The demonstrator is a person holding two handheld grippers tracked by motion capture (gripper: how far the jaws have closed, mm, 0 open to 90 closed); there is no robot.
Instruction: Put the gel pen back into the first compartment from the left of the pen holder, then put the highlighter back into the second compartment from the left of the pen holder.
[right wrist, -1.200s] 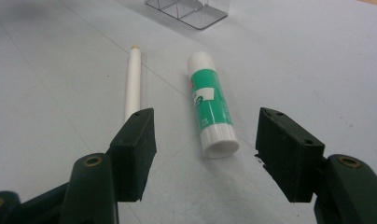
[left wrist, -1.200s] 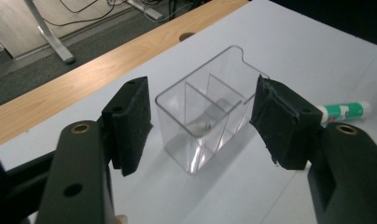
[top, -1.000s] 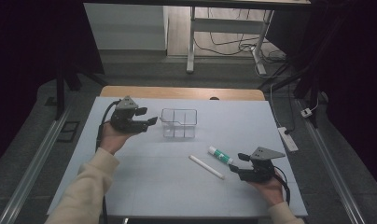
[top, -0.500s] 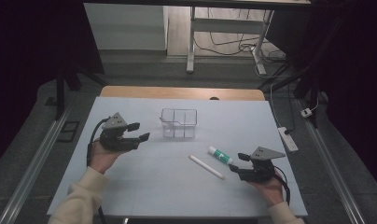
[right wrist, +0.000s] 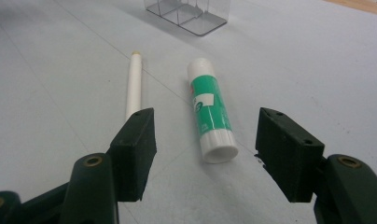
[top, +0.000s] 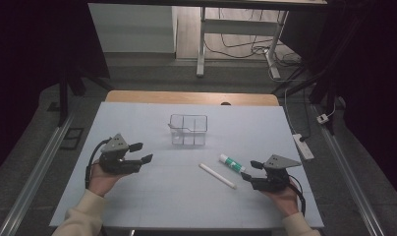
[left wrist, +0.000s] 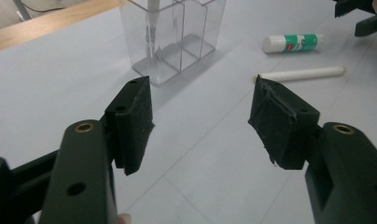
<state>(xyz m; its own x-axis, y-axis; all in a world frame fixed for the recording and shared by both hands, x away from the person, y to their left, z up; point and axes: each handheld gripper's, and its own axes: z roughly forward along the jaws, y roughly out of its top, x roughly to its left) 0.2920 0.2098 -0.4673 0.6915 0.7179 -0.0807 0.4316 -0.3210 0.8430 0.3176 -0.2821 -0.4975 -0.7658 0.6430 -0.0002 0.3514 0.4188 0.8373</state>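
Green glue stick [right wrist: 209, 119] label between right gripper [right wrist: 205, 149] jaws, up close.

My pale blue-grey table [top: 137, 196] bore a clear plastic divided box [top: 188, 130], a green-and-white glue stick [top: 232, 163] and a white chalk-like stick [top: 217, 176].

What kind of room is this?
Probably a lab or workshop: a pale work table, loose floor cables by a desk frame, and a power strip beside the table.
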